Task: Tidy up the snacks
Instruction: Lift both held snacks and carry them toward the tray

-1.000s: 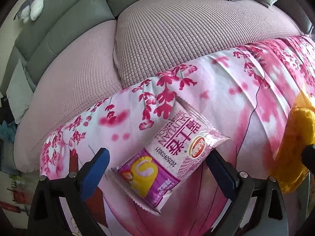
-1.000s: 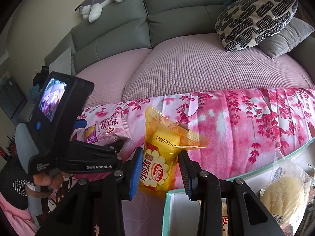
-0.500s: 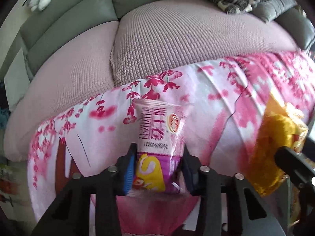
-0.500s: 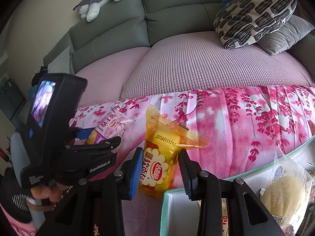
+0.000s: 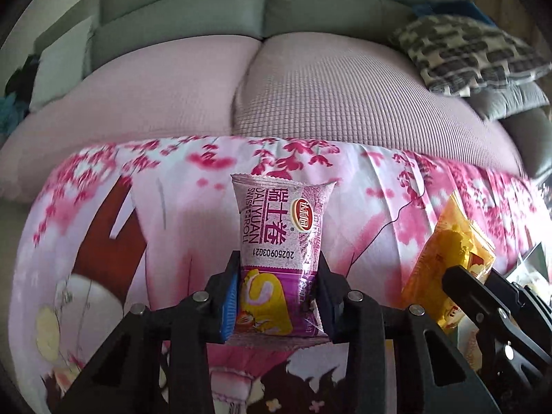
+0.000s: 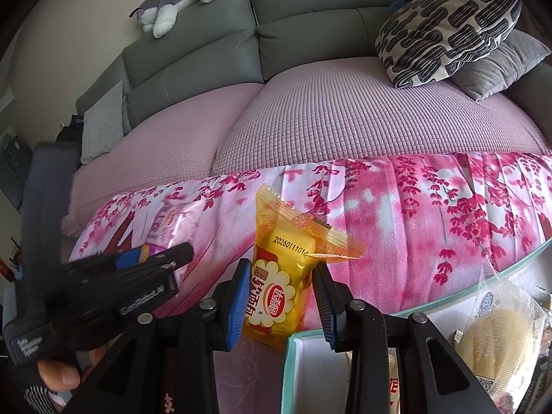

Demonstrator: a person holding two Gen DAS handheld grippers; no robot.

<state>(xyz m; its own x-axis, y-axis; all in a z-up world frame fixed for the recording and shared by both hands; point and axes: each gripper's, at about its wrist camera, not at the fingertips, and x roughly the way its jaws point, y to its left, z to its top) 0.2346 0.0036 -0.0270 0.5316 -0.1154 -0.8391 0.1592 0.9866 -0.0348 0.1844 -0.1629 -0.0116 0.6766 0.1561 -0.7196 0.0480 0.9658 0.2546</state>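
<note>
Purple film pack, the Swiss roll snack [image 5: 276, 258], is clamped in your left hand-held gripper [image 5: 277, 296]: both pads pinch its lower half and the top half stands upright above the jaws, over the pink floral cloth [image 5: 179, 214]. Whether it's clear of the cloth, I can't tell.

Your right hand-held gripper [image 6: 281, 296] is closed on the yellow cake pack [image 6: 279, 283], also low on the body, with the crimped top seal free above. It hangs at the near edge of the teal-rimmed white box [image 6: 293, 341], which already holds other wrapped snacks, partly hidden at frame edge.

Handling, my read:
- Both packs look light, air-puffed, soft cake inside. Thin, glossy film, so probably slippery.
- Squeeze hard and you crush the cake or pop the seal. Squeeze lightly and the pack could slide or swing between the pads.
- Current hold across the narrow width of the body looks right. Don't grab the crimped end seals: too thin, they'd fold and slip.
- Purple pack is top-heavy above the jaws, so a fast move may tip it.

Next you likely want each pack lowered into the box, releasing only once it's resting.
</note>
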